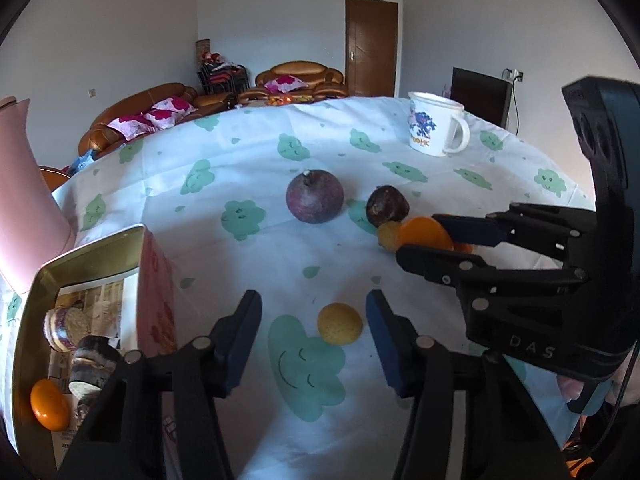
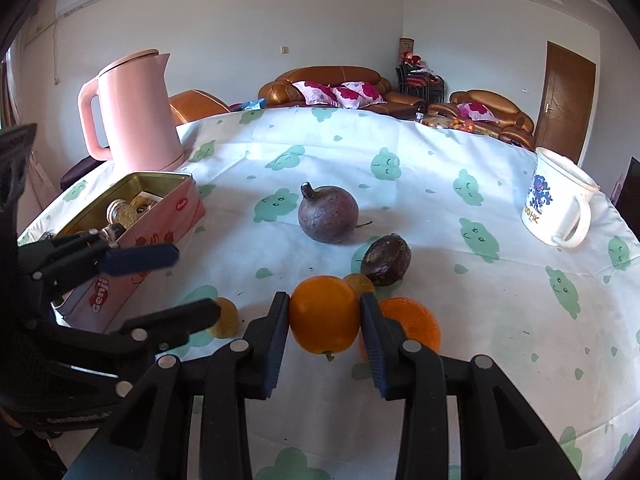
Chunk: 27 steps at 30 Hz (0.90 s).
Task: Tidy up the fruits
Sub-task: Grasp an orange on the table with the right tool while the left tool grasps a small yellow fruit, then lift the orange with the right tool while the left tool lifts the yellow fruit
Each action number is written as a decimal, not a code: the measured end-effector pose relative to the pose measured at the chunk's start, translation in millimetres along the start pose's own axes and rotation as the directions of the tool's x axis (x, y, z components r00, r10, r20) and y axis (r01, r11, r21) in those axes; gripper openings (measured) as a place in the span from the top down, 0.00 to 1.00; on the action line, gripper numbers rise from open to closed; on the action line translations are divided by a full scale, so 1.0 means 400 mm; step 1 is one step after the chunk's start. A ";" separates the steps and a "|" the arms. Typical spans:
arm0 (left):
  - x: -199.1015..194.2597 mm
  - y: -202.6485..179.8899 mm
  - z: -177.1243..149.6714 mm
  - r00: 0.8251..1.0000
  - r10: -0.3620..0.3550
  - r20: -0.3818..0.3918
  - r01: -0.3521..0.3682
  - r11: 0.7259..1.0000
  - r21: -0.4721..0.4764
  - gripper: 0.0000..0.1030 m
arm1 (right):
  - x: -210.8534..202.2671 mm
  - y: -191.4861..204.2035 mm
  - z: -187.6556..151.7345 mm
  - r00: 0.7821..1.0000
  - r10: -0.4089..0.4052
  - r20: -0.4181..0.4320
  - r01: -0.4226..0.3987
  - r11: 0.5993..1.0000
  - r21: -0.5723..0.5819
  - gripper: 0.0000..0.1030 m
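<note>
My right gripper (image 2: 324,300) is shut on an orange (image 2: 324,318) just above the cloth; the left wrist view shows that gripper (image 1: 420,238) with the orange (image 1: 424,232). A second orange (image 2: 416,320), a small yellow fruit (image 2: 360,282), a dark wrinkled fruit (image 2: 386,260) and a round purple fruit (image 2: 328,214) lie close behind. My left gripper (image 1: 312,304) stands open around another small yellow fruit (image 1: 340,323), which lies near the right-hand finger, pads apart from it. The pink tin (image 1: 92,248) on the left holds an orange (image 1: 50,404).
A pink kettle (image 2: 136,112) stands behind the tin (image 2: 160,178) at the table's left edge. A white mug (image 2: 556,208) stands at the far right. The tin also holds small jar-like items. A white cloth with green clouds (image 2: 500,320) covers the table.
</note>
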<state>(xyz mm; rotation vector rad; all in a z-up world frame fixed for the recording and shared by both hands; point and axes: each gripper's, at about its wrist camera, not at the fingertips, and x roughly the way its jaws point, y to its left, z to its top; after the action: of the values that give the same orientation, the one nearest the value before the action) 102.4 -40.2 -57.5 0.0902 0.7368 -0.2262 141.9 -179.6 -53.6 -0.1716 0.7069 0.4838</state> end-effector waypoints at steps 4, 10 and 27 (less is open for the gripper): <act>0.035 -0.015 0.000 0.996 -0.053 -0.077 0.055 0.998 0.025 0.53 | 0.000 -0.001 0.001 1.000 -0.001 0.003 0.001 1.000 0.003 0.63; 0.053 -0.012 -0.005 0.989 -0.089 -0.119 0.090 0.996 0.002 0.72 | 0.001 0.002 0.000 1.000 0.007 0.000 -0.007 1.000 -0.007 0.63; 0.005 0.001 0.000 0.999 -0.032 -0.012 0.032 0.999 -0.001 0.72 | -0.014 0.009 -0.002 0.999 0.044 0.030 -0.043 0.999 -0.026 0.63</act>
<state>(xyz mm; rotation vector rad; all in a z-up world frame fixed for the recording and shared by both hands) 104.0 -40.0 -58.6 0.0791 0.7504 -0.2558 136.2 -178.7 -50.5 -0.1729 0.6763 0.5365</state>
